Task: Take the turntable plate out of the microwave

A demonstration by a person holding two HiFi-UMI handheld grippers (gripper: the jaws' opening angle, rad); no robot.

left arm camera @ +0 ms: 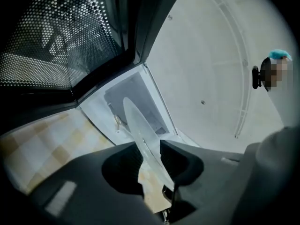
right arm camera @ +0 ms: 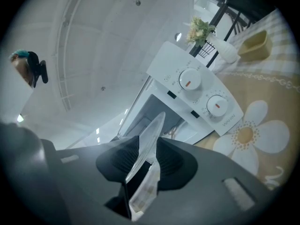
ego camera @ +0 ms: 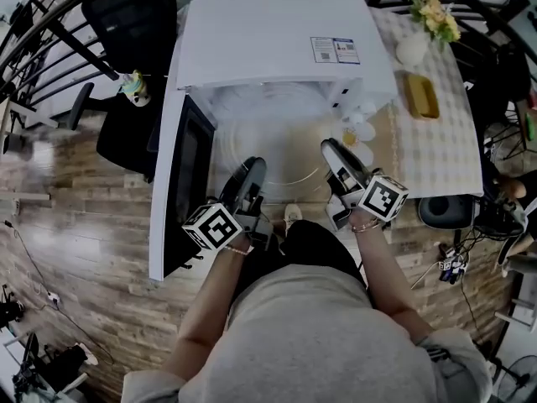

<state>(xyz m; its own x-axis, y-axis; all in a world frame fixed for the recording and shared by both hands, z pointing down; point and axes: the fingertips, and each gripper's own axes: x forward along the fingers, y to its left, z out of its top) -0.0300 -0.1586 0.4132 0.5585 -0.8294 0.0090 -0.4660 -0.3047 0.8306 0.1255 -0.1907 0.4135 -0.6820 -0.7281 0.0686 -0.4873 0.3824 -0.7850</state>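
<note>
The clear glass turntable plate (ego camera: 289,151) hangs level in front of the open white microwave (ego camera: 277,40), held by its rim from both sides. My left gripper (ego camera: 252,173) is shut on its left edge, and the plate (left arm camera: 139,125) runs edge-on between the dark pads of that gripper (left arm camera: 150,150). My right gripper (ego camera: 334,151) is shut on the right edge; there the plate (right arm camera: 153,128) is also pinched edge-on by the gripper (right arm camera: 147,156). Behind the plate, the empty cavity (left arm camera: 136,93) shows. The dial panel (right arm camera: 199,88) faces the right gripper view.
The microwave door (ego camera: 180,183) stands swung open on the left, its mesh window (left arm camera: 61,36) close to my left gripper. On the checked, flower-printed tablecloth (ego camera: 445,154) stand a yellow tray (ego camera: 422,96) and a white vase of flowers (ego camera: 415,44). A black chair (ego camera: 126,23) is behind left.
</note>
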